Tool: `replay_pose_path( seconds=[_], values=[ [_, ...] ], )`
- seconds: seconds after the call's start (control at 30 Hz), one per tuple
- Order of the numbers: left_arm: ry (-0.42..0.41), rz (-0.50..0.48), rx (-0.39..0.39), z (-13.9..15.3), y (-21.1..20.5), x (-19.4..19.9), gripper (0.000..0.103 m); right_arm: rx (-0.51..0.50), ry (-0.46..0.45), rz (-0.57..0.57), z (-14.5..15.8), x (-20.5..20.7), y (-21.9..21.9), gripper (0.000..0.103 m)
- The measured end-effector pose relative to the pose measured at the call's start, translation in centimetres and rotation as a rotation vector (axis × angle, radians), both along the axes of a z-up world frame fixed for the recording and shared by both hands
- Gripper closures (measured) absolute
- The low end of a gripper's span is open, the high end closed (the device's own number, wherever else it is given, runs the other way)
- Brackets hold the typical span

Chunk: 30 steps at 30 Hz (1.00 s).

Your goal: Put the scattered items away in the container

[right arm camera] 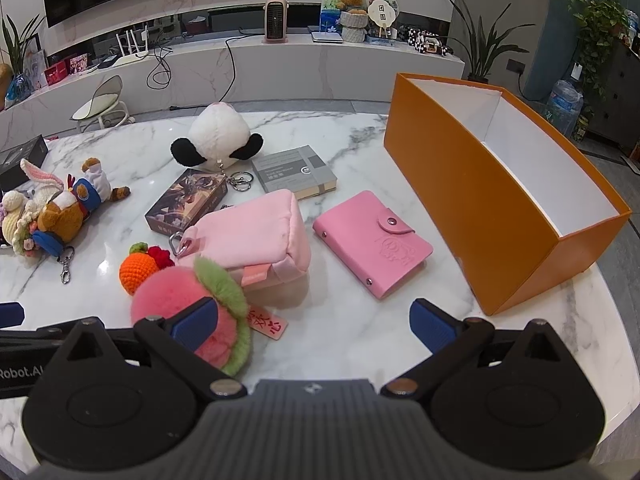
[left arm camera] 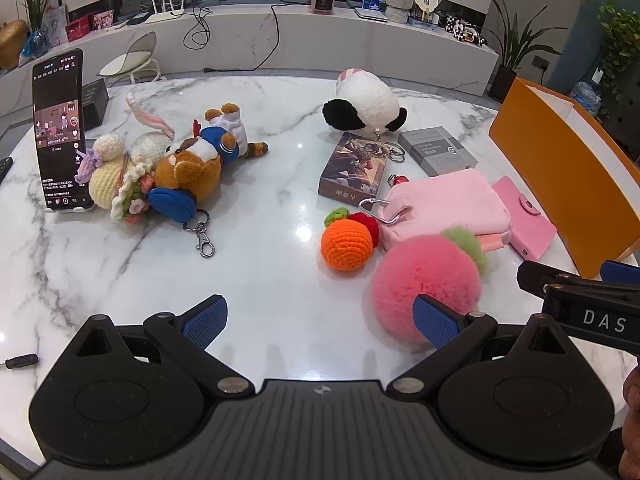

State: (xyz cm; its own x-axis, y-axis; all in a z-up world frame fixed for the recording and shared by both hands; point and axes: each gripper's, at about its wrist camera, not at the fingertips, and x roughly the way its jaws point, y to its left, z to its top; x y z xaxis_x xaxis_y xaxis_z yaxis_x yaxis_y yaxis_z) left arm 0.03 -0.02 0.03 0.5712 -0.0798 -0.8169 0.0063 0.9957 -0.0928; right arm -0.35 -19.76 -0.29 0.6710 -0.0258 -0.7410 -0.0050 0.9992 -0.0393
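Each tool, left tool [left arm camera: 320,322] and right tool [right arm camera: 316,322], has matte black linkage arms, round silver pivot screws, ribbed grey housing and blue textured fingertips [left arm camera: 204,320]; white lettering marks its side.

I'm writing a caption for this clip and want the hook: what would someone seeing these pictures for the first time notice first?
Probably the big orange box, open and empty, at the right edge of the marble table. Next, the fluffy pink peach pom-pom nearest the cameras, beside the crocheted orange and the pink pouch. Far left, a pile of plush keychains lies by a lit phone, and both grippers are open.
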Motion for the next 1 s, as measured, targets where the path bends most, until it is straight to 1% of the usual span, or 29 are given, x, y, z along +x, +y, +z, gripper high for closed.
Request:
replay_pose_path(
  seconds=[1.0],
  values=[
    [0.001, -0.004, 0.002, 0.09, -0.02, -0.22, 0.000, -0.001, -0.005, -0.002, 0.08, 0.15, 0.03, 0.000]
  ],
)
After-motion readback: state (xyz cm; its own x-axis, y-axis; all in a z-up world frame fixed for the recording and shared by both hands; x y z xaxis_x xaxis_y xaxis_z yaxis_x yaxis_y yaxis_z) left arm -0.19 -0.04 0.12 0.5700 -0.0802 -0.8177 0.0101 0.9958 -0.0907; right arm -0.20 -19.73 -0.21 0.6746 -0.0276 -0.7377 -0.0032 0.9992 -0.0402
